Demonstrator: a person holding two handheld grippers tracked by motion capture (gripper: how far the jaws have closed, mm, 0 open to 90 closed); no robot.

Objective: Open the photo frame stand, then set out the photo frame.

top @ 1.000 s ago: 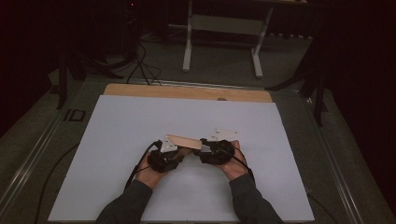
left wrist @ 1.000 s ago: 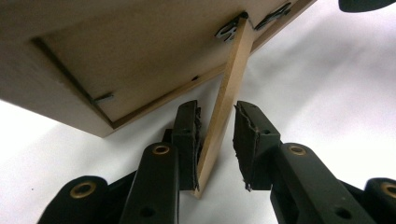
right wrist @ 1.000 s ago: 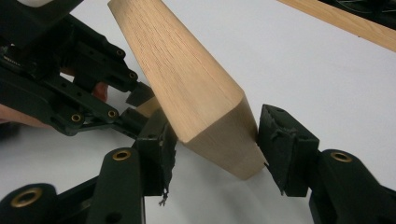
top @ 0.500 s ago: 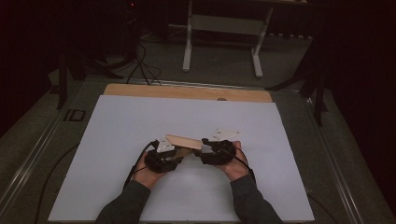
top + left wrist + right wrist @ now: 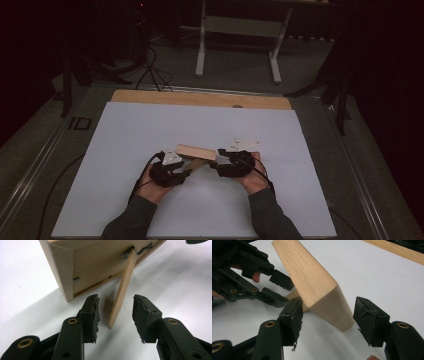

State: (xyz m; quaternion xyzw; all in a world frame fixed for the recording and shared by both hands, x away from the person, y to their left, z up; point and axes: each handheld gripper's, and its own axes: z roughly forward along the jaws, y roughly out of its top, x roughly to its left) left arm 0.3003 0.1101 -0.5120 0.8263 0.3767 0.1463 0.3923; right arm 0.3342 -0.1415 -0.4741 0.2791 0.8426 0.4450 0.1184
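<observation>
Wooden frame (image 5: 196,151): stands tilted on the white bench (image 5: 125,145), mid-bench, propped on its rear strut (image 5: 122,293). Your left gripper (image 5: 115,312): jaws have just been opening, now about half apart, strut tip between them, pads clear of it. Your right gripper (image 5: 327,315): jaws have just been opening, now wide, straddling the frame's near corner, neither pad pressing on the wood. The two grippers sit close together at either end of the frame.

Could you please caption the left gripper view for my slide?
Open left gripper flanks the stand leg of a wooden picture frame.
</observation>
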